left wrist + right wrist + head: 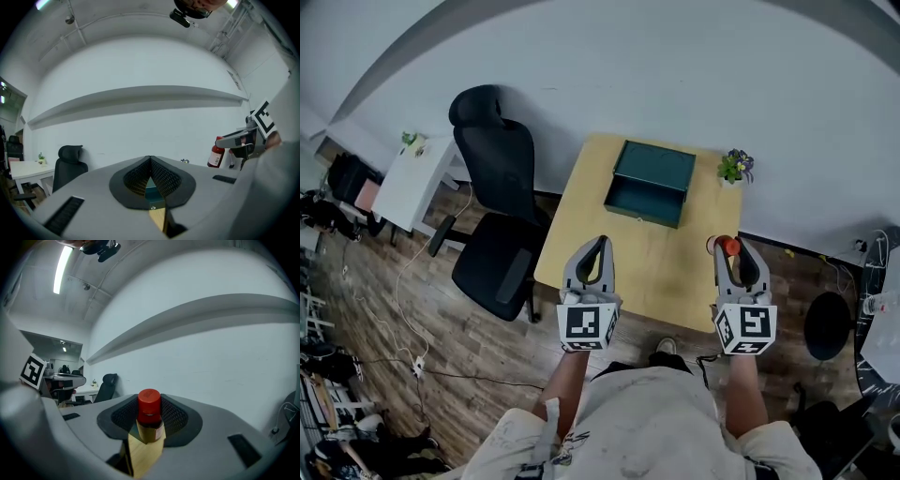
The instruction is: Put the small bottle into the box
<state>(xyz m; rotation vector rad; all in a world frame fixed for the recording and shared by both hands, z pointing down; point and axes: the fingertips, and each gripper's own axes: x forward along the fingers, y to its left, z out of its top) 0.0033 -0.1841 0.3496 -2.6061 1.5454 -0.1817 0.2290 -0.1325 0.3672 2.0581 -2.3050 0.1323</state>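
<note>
- At the near edge of a light wooden table [628, 267], a person holds a gripper in each hand, both levelled at the plain far wall.
- Right gripper [150, 418]: its fingers [177, 416] are clamped on the small bottle [150, 430]. The bottle stands upright between the meshed pads, red cap on top, with a brown body and a pale label.
- From above, the bottle hangs by the table's right edge on the near side, well apart from the box.
- Left gripper [603, 242]: its fingers [165, 177] are together, tips touching, with nothing held. A small gap below the tips shows a sliver of the box and the tabletop beyond.
- Dark green box [654, 167]: it sits at the far side of the table, roughly midway across, with its open tray facing the person.
- A small potted plant [735, 167] with purple flowers stands on the far right corner of the table, just right of the box.
- A black office chair [502, 216] is drawn up at the table's left side, and a white side table [412, 183] stands farther left on the wood-plank floor [384, 300].
- Each gripper carries a cube with square markers, left [588, 322] and right [744, 328], just ahead of the person's forearms.
</note>
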